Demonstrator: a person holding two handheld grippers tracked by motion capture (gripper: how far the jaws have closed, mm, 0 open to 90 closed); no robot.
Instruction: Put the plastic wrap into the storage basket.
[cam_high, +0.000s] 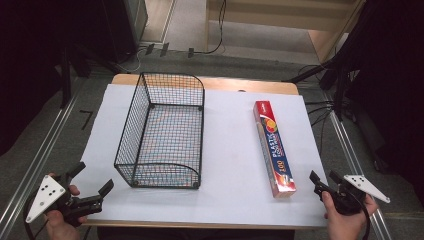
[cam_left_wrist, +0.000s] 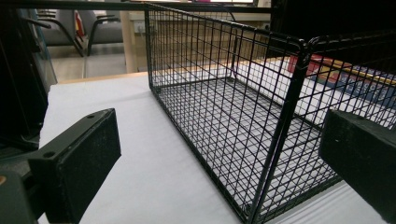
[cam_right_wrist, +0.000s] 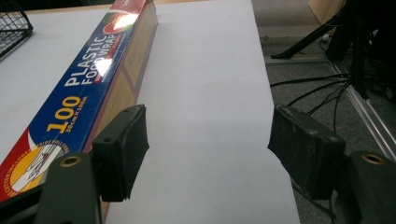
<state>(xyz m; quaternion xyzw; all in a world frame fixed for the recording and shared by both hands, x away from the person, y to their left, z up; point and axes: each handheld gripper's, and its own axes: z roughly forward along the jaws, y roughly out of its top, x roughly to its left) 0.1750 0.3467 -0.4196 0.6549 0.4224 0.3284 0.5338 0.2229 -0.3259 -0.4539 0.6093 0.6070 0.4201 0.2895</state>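
A black wire basket (cam_high: 162, 130) stands on the white sheet at the left middle of the table. A long plastic food wrap box (cam_high: 272, 147), blue and red, lies flat to the right of it. My left gripper (cam_high: 94, 177) hovers open at the table's front left corner, pointing toward the basket's near end. In the left gripper view the basket (cam_left_wrist: 224, 107) has its near corner post ahead between the wide jaws of the left gripper (cam_left_wrist: 219, 154). My right gripper (cam_high: 324, 177) is open just right of the box's near end. The box (cam_right_wrist: 88, 79) lies beside the left jaw of the right gripper (cam_right_wrist: 208, 149), with bare sheet between the jaws.
The white sheet (cam_high: 230, 150) covers most of the wooden table (cam_high: 250, 85). Cables and stand legs (cam_high: 330, 75) lie on the floor to the right. A metal rail (cam_high: 40, 150) runs along the floor on the left.
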